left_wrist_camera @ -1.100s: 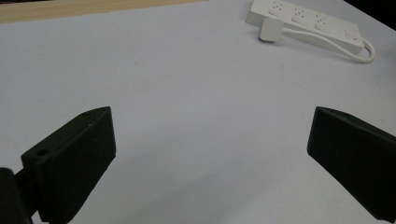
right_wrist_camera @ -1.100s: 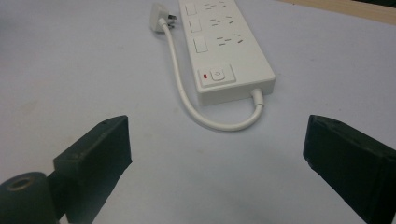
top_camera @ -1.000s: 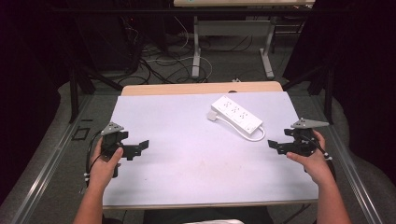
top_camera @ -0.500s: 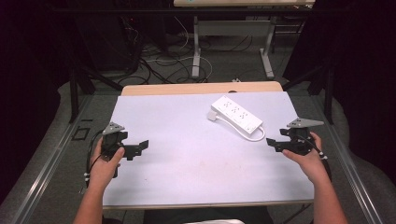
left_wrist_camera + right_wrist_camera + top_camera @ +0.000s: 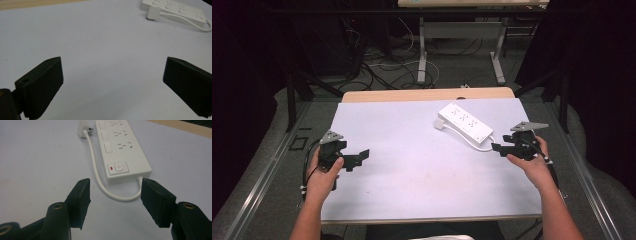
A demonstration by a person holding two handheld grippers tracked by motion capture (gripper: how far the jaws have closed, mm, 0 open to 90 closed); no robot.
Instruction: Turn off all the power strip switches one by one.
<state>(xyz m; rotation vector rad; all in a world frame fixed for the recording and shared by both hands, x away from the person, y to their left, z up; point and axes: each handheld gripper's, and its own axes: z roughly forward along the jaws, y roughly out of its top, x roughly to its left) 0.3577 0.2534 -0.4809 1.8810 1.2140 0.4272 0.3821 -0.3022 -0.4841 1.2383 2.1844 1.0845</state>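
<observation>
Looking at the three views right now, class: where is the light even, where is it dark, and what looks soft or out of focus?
High view: the white table is evenly lit, the surroundings fall to near black. Left gripper view: the left claw looms dark and slightly soft, the power strip pale. Right gripper view: the strip's switch and cable are sharp, with faint shadows.

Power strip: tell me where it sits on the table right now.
In the high view the white power strip lies on the table's far right part, angled, just ahead of the open right claw; its cable loops alongside it.
</observation>
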